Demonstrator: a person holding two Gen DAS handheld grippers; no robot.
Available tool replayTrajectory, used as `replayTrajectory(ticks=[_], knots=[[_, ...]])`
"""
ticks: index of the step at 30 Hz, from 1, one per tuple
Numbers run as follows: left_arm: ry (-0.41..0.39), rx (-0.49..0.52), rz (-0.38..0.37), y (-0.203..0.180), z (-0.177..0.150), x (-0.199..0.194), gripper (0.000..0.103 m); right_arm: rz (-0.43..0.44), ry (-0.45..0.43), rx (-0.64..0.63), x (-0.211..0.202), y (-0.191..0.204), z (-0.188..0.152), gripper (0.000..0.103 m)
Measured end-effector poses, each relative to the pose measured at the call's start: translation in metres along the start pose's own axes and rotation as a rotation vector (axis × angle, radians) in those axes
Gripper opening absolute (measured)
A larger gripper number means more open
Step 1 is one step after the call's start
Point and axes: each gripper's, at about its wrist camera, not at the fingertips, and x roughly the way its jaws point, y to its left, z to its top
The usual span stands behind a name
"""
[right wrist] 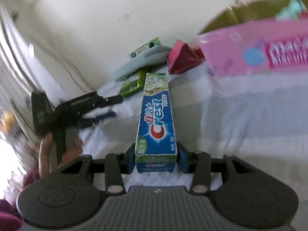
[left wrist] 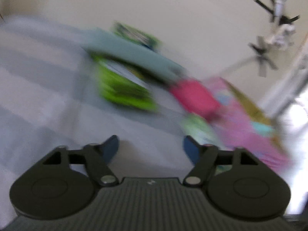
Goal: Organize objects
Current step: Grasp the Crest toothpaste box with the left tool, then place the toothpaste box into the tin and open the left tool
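My right gripper (right wrist: 156,156) is shut on a blue and green Crest toothpaste box (right wrist: 156,119), which points forward above the white cloth. My left gripper (left wrist: 151,147) is open and empty above the cloth; it also shows at the left of the right wrist view (right wrist: 107,106). Ahead of it lie a bright green packet (left wrist: 123,88), a pale teal flat pack (left wrist: 130,53) lying over it, a magenta pouch (left wrist: 195,96) and a large pink pack (left wrist: 246,119). The left wrist view is blurred by motion.
A cardboard box (right wrist: 231,15) stands behind the pink pack (right wrist: 256,52) at the right. The dark red pouch (right wrist: 182,57) and the teal pack (right wrist: 142,61) lie near the wall. A tripod stand (left wrist: 269,36) is at the far right.
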Motion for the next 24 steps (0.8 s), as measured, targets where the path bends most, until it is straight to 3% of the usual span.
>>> replayTrajectory(ticks=[3,4,7,8,9,11,14,18,21,24], knots=[[0.1,-0.044,-0.126,-0.027,-0.01,0.007,0.092,0.018,-0.006,-0.002,0.001,-0.002,0.001,0.041],[0.124,-0.046,-0.139,-0.036,-0.012,0.011,0.096,0.016,-0.01,-0.012,0.001,-0.001,0.0,0.041],[0.176,-0.013,-0.117,-0.058,-0.022,0.029,0.094,0.035,-0.018,0.002,0.001,-0.004,-0.001,0.041],[0.148,0.028,-0.085,-0.067,-0.024,0.031,0.088,0.043,-0.02,0.012,0.001,-0.006,-0.001,0.041],[0.157,0.069,-0.073,-0.076,-0.026,0.036,0.054,0.049,-0.022,0.018,0.001,-0.006,-0.001,0.041],[0.189,0.08,-0.059,-0.086,-0.025,0.044,0.047,0.042,-0.032,0.005,0.0,-0.003,-0.001,0.041],[0.171,0.106,-0.116,-0.106,-0.013,0.044,0.047,-0.016,-0.106,-0.077,-0.009,0.005,0.005,0.041],[0.103,0.228,-0.188,-0.162,0.013,0.043,0.048,-0.078,-0.269,-0.148,-0.036,0.009,0.025,0.041],[0.076,0.317,-0.245,-0.205,0.028,0.061,0.049,-0.201,-0.386,-0.197,-0.045,0.011,0.045,0.041],[0.089,0.342,-0.268,-0.239,0.04,0.099,0.05,-0.332,-0.455,-0.2,-0.047,0.0,0.07,0.042]])
